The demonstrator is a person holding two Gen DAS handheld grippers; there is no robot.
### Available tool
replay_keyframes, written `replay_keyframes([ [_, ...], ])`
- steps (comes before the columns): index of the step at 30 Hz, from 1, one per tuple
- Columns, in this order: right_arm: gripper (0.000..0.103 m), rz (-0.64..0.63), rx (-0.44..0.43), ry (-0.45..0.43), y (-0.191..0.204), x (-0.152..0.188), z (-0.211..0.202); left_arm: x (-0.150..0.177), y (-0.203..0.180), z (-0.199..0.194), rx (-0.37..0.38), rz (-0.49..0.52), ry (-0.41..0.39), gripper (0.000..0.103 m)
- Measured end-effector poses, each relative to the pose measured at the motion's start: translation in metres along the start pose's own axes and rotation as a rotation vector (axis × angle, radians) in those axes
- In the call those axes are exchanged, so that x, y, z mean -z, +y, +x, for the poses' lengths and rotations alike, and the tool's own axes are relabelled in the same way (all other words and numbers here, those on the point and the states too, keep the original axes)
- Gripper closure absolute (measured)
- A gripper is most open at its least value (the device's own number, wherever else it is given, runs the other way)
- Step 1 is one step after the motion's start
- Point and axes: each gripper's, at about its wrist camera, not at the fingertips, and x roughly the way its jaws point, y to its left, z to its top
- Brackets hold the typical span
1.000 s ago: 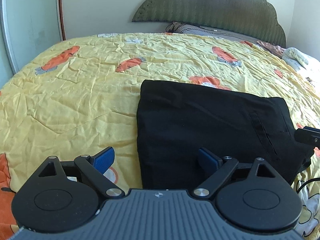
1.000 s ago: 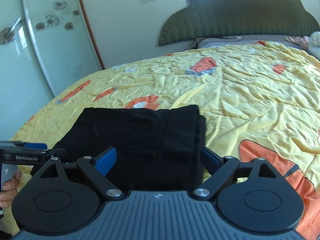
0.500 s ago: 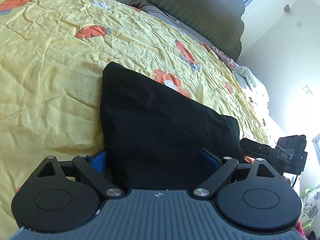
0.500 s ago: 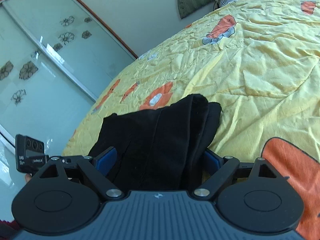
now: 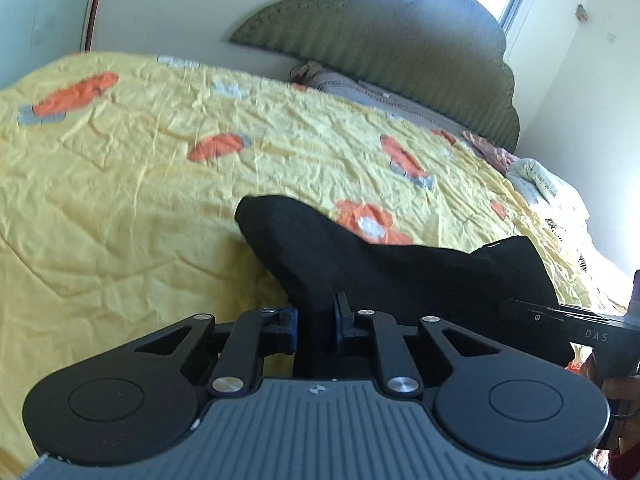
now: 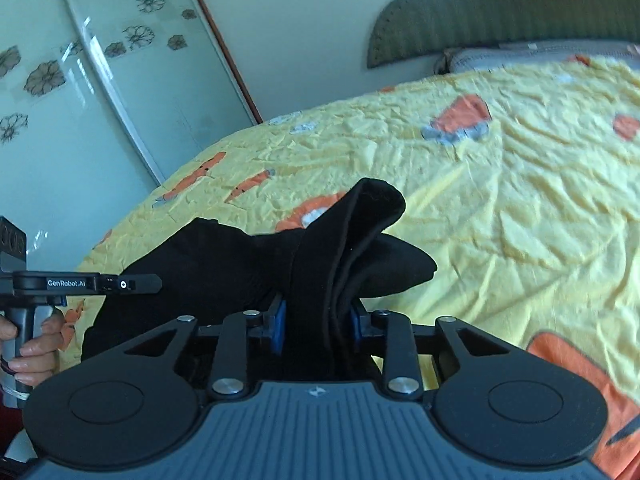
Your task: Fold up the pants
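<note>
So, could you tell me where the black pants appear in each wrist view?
Left wrist view: black pants lower centre, pinched between the closing left gripper.
Right wrist view: black pants centre-left, bunched in the closing right gripper.
Shared landmark: green headboard.

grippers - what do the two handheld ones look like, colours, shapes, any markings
Both look alike: a ribbed grey body with a small centre emblem, two round black discs, black linkage arms with silver pivot pins, and blue pads on the fingers. The left gripper seen side-on from the right wrist view reads GenRobot.AI in white, on a grey handle. The right gripper shows DAS lettering side-on.
</note>
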Motion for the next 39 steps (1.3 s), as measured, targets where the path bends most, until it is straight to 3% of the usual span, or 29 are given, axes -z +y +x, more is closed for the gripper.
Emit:
replay_keyframes([
  [4,0.074,-0.093,-0.052,-0.062,0.025,-0.031,0.006,-0.027,0.001,-0.017,-0.068,0.050,-0.108,0.085],
  [9,0.074,-0.125,-0.088,-0.123,0.035,-0.072,0.052,-0.071,0.021,-0.011,-0.195,0.097,-0.186,0.085],
  [12,0.074,-0.104,-0.087,-0.115,0.029,-0.088,0.092,-0.088,0.043,0.013,-0.252,0.075,-0.149,0.085],
  [15,0.072,-0.066,-0.054,-0.041,0.019,-0.091,0.133,-0.087,0.061,0.047,-0.293,0.060,-0.060,0.085],
  [16,0.069,-0.072,-0.027,-0.006,0.017,-0.090,0.145,-0.084,0.065,0.057,-0.312,0.074,-0.028,0.085],
  [18,0.053,-0.085,0.066,0.072,0.012,-0.083,0.166,-0.073,0.072,0.073,-0.359,0.099,0.010,0.083],
  [20,0.050,-0.066,0.067,0.076,0.004,-0.079,0.162,-0.067,0.074,0.068,-0.375,0.084,-0.001,0.061],
  [22,0.052,-0.049,0.109,0.015,0.001,-0.076,0.138,-0.063,0.071,0.049,-0.399,0.042,-0.043,0.055],
  [24,0.050,-0.104,0.197,-0.068,0.010,-0.074,0.109,-0.057,0.061,0.029,-0.415,0.037,-0.090,0.036],
  [25,0.050,-0.148,0.187,-0.089,0.016,-0.073,0.098,-0.052,0.057,0.025,-0.423,0.051,-0.091,0.032],
  [29,0.052,-0.246,0.023,-0.022,0.039,-0.062,0.097,-0.031,0.040,0.037,-0.472,0.153,-0.023,0.031],
  [31,0.052,-0.293,0.050,0.038,0.047,-0.051,0.114,-0.021,0.037,0.046,-0.519,0.187,-0.011,0.031],
  [33,0.050,-0.291,0.140,0.079,0.047,-0.043,0.125,-0.020,0.034,0.039,-0.546,0.175,-0.012,0.033],
  [35,0.050,-0.239,0.143,0.047,0.050,-0.041,0.114,-0.020,0.029,0.023,-0.552,0.149,-0.034,0.034],
  [37,0.050,-0.267,0.143,-0.012,0.061,-0.036,0.100,-0.017,0.027,0.014,-0.537,0.121,-0.048,0.032],
  [39,0.044,-0.283,0.147,-0.021,0.067,-0.032,0.101,-0.013,0.030,0.023,-0.538,0.110,-0.005,0.031],
])
